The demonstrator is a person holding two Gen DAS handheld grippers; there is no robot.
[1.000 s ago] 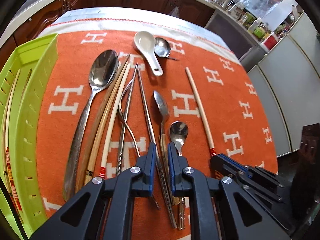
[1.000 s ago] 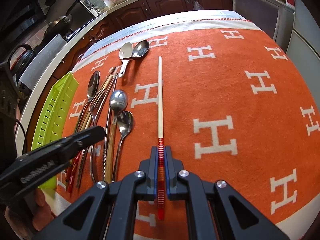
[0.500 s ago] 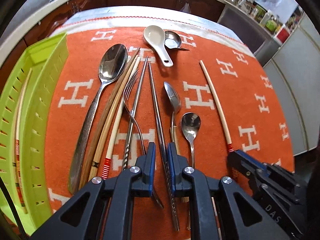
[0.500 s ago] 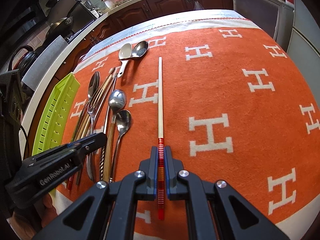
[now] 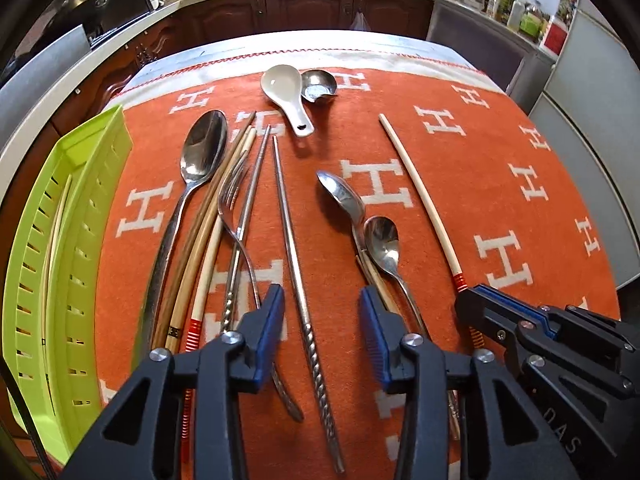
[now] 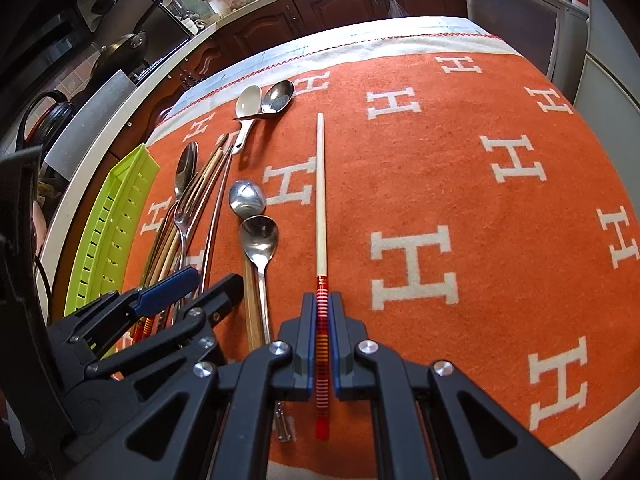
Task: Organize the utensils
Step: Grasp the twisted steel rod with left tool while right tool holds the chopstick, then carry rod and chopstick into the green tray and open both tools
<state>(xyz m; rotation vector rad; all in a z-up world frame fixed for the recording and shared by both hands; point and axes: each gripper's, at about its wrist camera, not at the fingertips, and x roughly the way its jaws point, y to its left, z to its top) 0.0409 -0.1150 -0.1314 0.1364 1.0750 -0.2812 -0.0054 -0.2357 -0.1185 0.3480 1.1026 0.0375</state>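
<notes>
On the desk, an orange blanket (image 6: 460,152) is spread with loose utensils; a green tray (image 5: 80,208) sits at 9 o'clock in the left wrist view, one pale chopstick already inside it

The right hand-held gripper (image 6: 322,332) is clamped together on the red-banded end of a pale chopstick (image 6: 321,184), which lies flat and runs toward 12 o'clock

The left hand-held gripper (image 5: 322,314) stands apart, its jaws having just been opening; a twisted metal chopstick (image 5: 298,264) lies between the pads, untouched as far as can be told. Fork (image 5: 236,200), second metal chopstick, wooden chopsticks and big spoon (image 5: 200,156) are bunched at 10 o'clock, two small spoons (image 5: 380,236) at 1 o'clock, ceramic spoon (image 5: 286,94) at 12

Step judged: metal chopstick to be picked by the left while the right carries its chopstick to the tray

To be done well: jaws should be lowered straddling the twisted handle only, kept clear of the fork handle at 7 o'clock and the spoon handles at 4 o'clock, and closed squarely across the shaft so it is not rolled. The right's chopstick should be lifted level, since it is held at the far end and the tip may droop or swing, then laid parallel to the one in the tray
</notes>
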